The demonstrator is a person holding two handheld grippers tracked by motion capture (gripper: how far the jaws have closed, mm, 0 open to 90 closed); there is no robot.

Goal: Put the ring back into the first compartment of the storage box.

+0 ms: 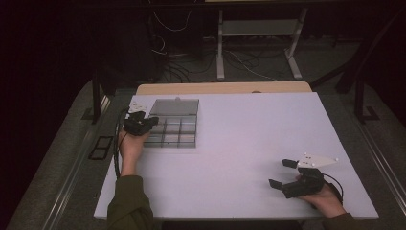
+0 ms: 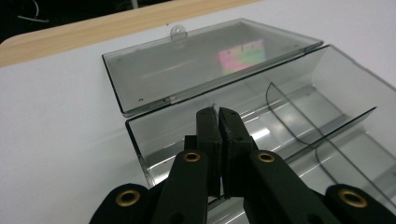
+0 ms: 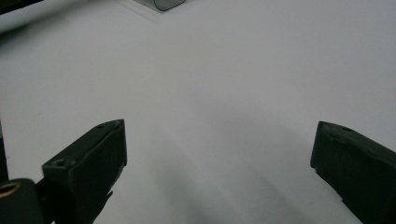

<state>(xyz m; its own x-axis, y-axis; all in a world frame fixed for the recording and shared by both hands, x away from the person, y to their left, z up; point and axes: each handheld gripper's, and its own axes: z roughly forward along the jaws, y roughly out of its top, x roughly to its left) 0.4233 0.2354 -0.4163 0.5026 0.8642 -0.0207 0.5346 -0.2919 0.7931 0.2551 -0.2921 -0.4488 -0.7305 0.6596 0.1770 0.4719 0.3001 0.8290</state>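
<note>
A clear smoky plastic compartment box (image 1: 173,130) lies open at the table's far left, its lid (image 1: 174,107) folded back flat. The left gripper view looks into the box (image 2: 299,126) past curved dividers, with the lid (image 2: 187,70) behind. My left gripper (image 1: 152,121) is shut, its tips (image 2: 218,114) pressed together over the box's near-left wall, with nothing seen between them. At the front right my right gripper (image 1: 281,173) rests low over bare table, jaws wide apart and empty. In its own view the right gripper (image 3: 219,135) points across white tabletop toward a corner of the box (image 3: 163,3).
The white tabletop (image 1: 249,139) has a wooden strip (image 1: 225,88) along its far edge. Beyond it stand a metal frame's legs (image 1: 220,48) and loose cables on the floor. A black cable (image 1: 117,143) trails from the left gripper off the table's left side.
</note>
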